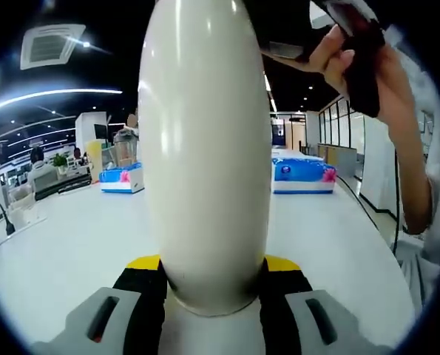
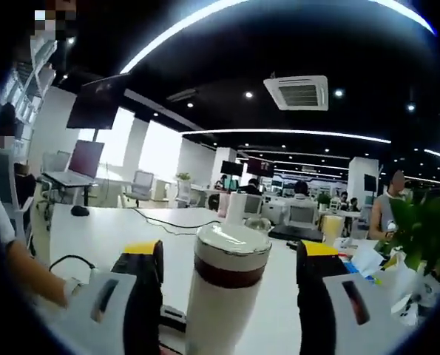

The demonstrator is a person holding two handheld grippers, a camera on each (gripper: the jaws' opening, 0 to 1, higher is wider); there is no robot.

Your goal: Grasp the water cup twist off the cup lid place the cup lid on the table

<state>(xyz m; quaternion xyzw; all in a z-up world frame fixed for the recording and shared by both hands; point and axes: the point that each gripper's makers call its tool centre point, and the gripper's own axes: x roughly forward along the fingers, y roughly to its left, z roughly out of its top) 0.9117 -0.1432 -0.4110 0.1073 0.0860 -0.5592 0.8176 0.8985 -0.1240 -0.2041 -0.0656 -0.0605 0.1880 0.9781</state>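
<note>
The water cup [image 1: 205,155], a tall cream-white cylinder, stands upright between the jaws of our left tool [image 1: 214,285], whose black pads press its lower body from both sides; we hold it low, we judge, so the top stays free for twisting. In the right gripper view the same cup [image 2: 223,296] rises in front of us, with its cup lid [image 2: 233,244] on top: a pale cap over a dark reddish band, seated level and not yet off.

Our right tool [image 2: 227,296] stands with its 2 jaws spread wide, 1 on each side of the cup and clear of it, with nothing in its grip. We read this as the approach to the lid: the jaws bracket the cup but sit below the cap, so they would have to rise before closing on it.

A person's hand [image 1: 367,66] grips the right tool's dark handle at the upper right of the left gripper view. The white counter [image 1: 64,244] stretches behind, carrying 2 blue packages [image 1: 302,174] well apart from the cup, and leaves bare room for the lid.
</note>
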